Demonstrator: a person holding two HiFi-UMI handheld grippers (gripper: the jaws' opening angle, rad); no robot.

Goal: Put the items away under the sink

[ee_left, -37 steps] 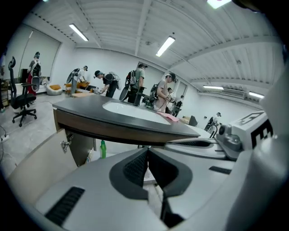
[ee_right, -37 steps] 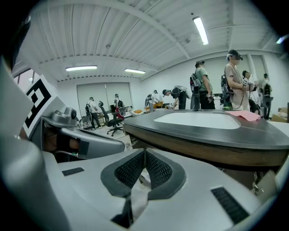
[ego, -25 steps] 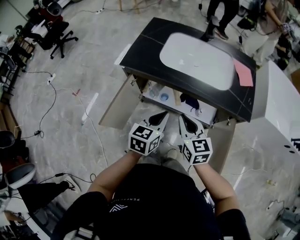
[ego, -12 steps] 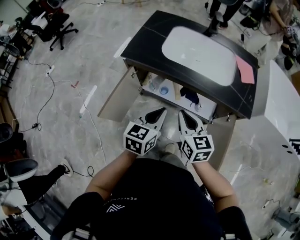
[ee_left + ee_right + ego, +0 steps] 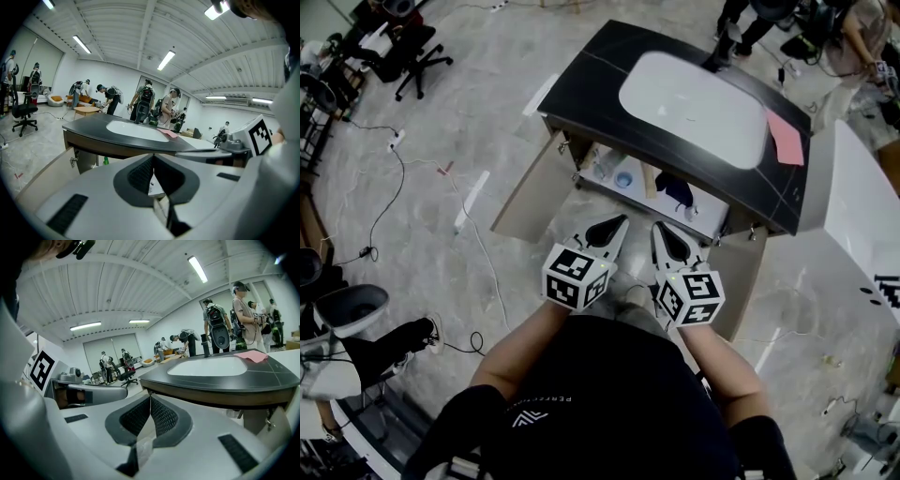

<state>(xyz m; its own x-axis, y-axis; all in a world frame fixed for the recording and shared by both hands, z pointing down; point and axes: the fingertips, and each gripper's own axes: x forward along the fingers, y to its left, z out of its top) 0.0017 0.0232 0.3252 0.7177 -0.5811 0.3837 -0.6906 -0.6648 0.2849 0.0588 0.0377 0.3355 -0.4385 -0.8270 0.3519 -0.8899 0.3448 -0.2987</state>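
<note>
**While both grippers hang shut, the sink cabinet stands open**

At far left in the head view, a black office chair [image 5: 412,52] stands on the grey marble floor [image 5: 469,122], and cables trail across the tiles. The cabinet's left door [image 5: 530,192] is swung wide open. On the shelf under the sink [image 5: 694,108] lie the items, from left to right: a clear bottle [image 5: 602,167], a round blue-centred thing [image 5: 624,179], a tan upright piece [image 5: 650,183] and a dark blue thing [image 5: 678,194]. No label on any of them can be read.

The left gripper [image 5: 623,218] points at the shelf with its jaws pressed together at the tips and nothing between them. Just beside it, the right gripper [image 5: 654,225] is clenched the same way, and empty. The left marker cube [image 5: 575,277] and the right marker cube [image 5: 690,297] bear only black-and-white square patterns. Below them, the person's black shirt [image 5: 609,394] carries small white print beginning "PERFE"; the rest cannot be made out.

Further right, a pink cloth [image 5: 786,141] lies on the black counter [image 5: 581,75]. The right door [image 5: 741,277] is open too, and a white table [image 5: 862,234] stands past it.
</note>
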